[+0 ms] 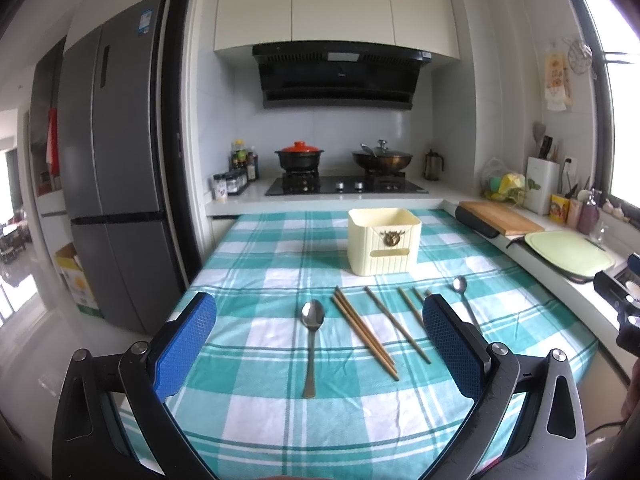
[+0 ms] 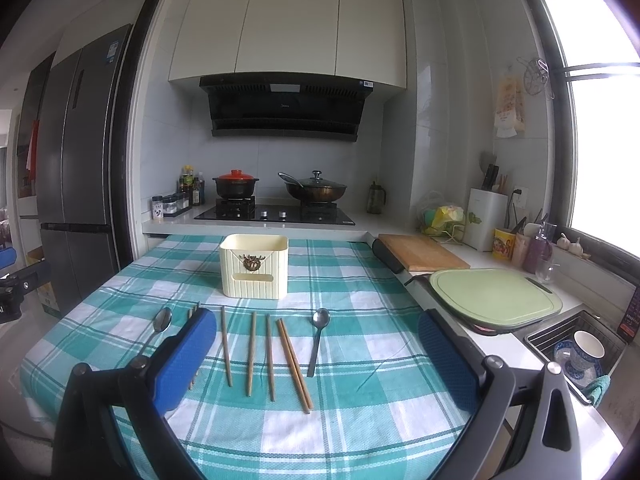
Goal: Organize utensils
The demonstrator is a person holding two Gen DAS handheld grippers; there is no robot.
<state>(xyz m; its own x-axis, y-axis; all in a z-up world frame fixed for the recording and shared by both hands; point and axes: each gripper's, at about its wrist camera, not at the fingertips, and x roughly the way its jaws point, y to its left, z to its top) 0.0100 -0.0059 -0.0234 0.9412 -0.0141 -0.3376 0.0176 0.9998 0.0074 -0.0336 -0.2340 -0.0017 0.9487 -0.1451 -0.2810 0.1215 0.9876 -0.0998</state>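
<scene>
Blue-padded left tongs (image 1: 320, 346) and right tongs (image 2: 316, 360) hover wide open and empty over the near edge of the checked surface (image 2: 360, 432). Beyond them, at 12 o'clock, two spoons (image 1: 312, 332) (image 2: 319, 338) and the wooden chopsticks (image 2: 294, 364) lie loose in a row. Farther still at 12 o'clock stands the cream holder (image 2: 255, 266), apparently empty, so sorting seems not yet begun.

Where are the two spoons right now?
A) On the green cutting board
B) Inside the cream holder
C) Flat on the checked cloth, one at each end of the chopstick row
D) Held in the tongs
C: one spoon lies right of the chopsticks and the other spoon left of them, all in front of the cream utensil holder.
</scene>
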